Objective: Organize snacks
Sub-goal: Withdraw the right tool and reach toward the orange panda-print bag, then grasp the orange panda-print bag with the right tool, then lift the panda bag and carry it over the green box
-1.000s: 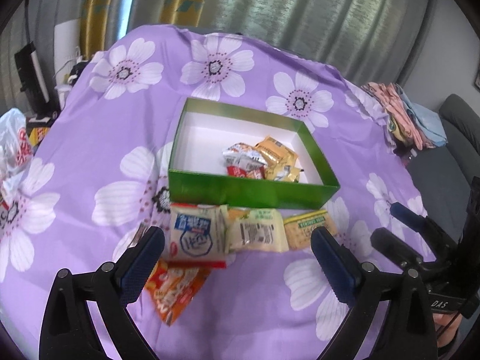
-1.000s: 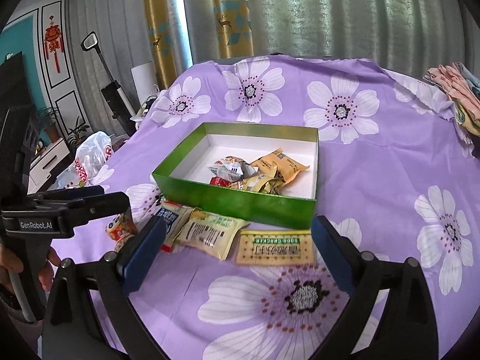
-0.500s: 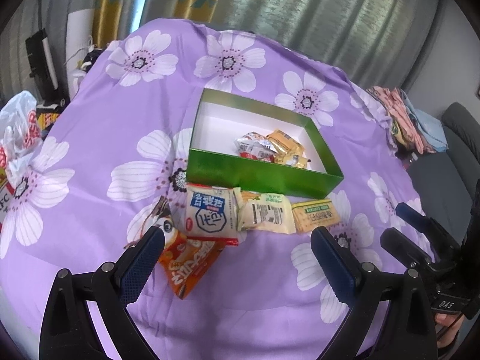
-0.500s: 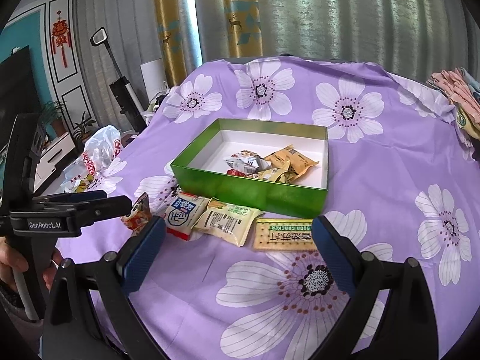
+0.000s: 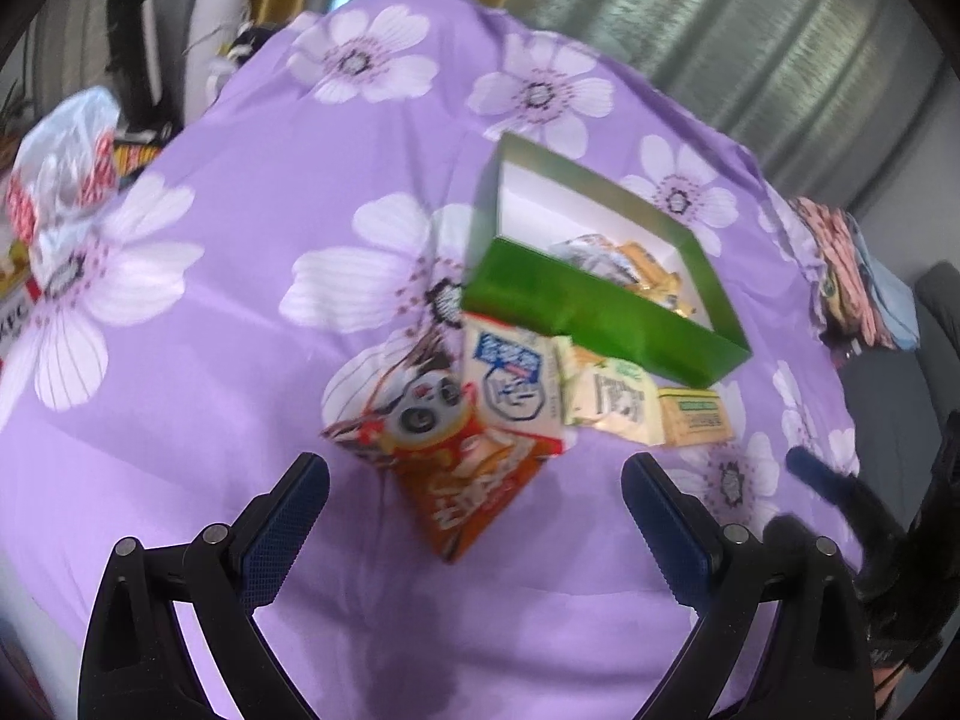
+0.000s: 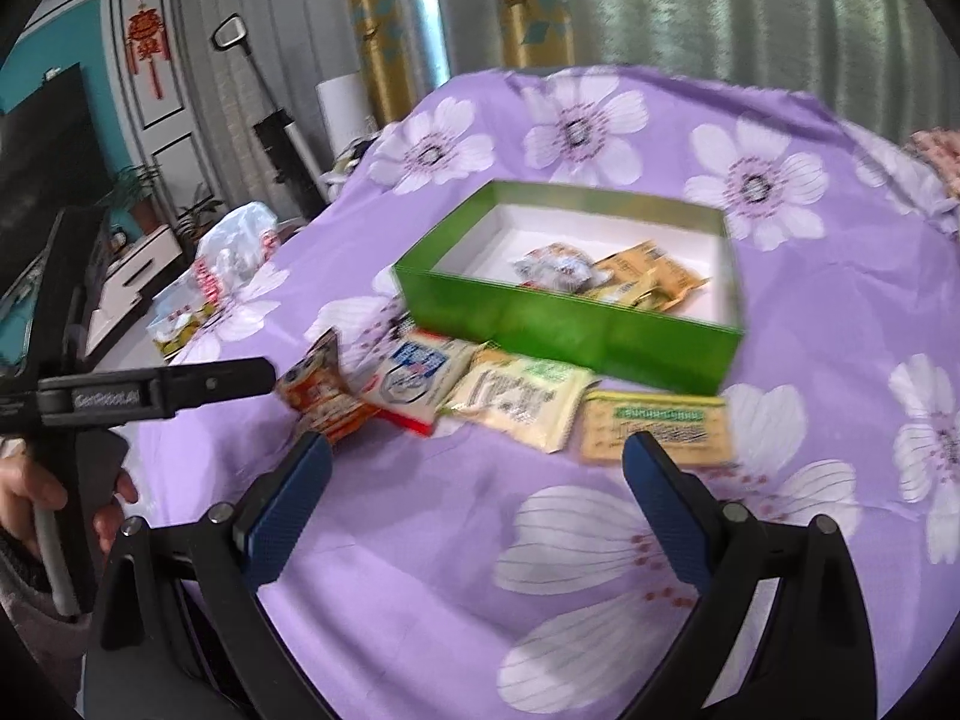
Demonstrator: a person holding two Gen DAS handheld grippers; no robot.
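Purple flowered cloth [image 5: 240, 360] covers the table; on it sits a green box [image 5: 576, 312] holding a few wrapped snacks. Four packets lie in a row along its near wall, outside it.

Change noted: over the last second both cameras have pulled back and swung. In the left wrist view the orange packet [image 5: 456, 468], a second ago partly hidden behind the left finger, now lies in full sight and centred between the fingers. The packets themselves have not moved. Both frames are motion-blurred.

Left tongs [image 5: 474, 510]: spread wide, empty, lined up on the orange packet but not touching it. Right tongs [image 6: 474, 498]: also wide and empty, hovering above the cloth near the cracker packet [image 6: 657, 429].

Judgement: no packet has been added in this interval; this reads as re-aiming before a pick. All four outside packets remain to be boxed.

View comparison:
- The left wrist view shows the orange packet's full face, partly tucked under the blue-and-white packet [image 5: 516, 378]. It catches only the tips of the right tongs at far right.
- The right wrist view shows the orange packet edge-on, but shows the left tongs from the side with a hand [image 6: 36, 498] on the grip. It also gives a clearer look into the box: free floor on the left side.
- The pale yellow packet [image 6: 522, 402] sits between the blue-and-white one and the cracker packet in both views.
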